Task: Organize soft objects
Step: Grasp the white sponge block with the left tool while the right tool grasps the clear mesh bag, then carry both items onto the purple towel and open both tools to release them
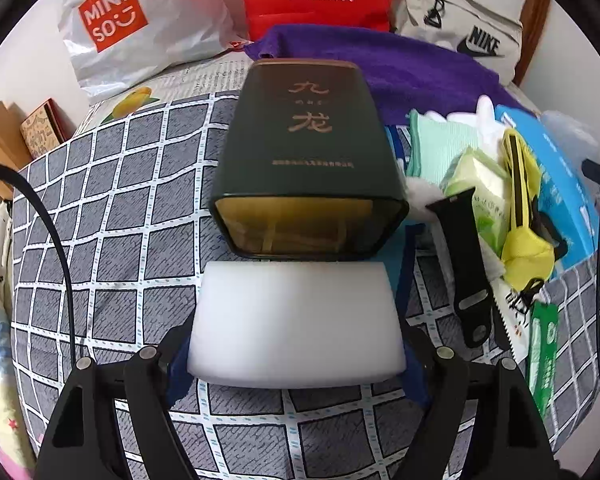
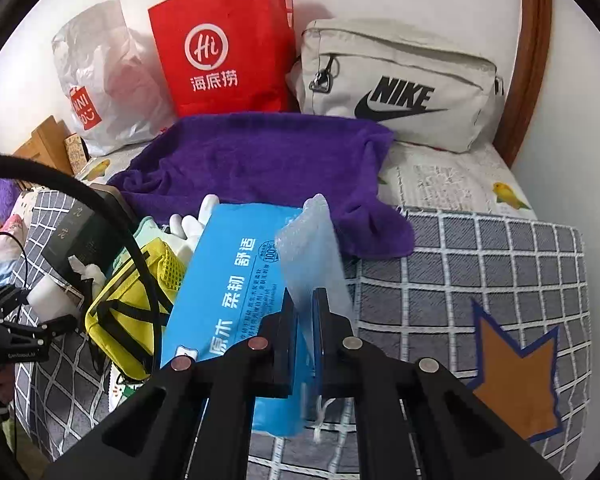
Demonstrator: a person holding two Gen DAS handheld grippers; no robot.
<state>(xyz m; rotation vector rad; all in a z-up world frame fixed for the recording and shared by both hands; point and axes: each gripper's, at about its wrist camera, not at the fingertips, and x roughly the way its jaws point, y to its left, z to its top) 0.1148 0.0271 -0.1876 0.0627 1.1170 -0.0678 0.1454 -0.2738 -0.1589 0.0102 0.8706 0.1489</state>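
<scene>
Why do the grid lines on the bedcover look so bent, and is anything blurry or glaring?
Left wrist view: fisheye lens bows the checked bedcover toward the dark round border; the white foam block looks washed out; the green packet near the edge smears. Right wrist view: same bowing; the clear bubble-wrap piece in the right claw looks hazy; lighting is soft.

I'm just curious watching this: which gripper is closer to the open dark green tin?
Left. The left gripper, holding a white foam block, sits right before the dark green tin. The right gripper, pinching bubble wrap, is further off beyond the clutter pile.
</scene>
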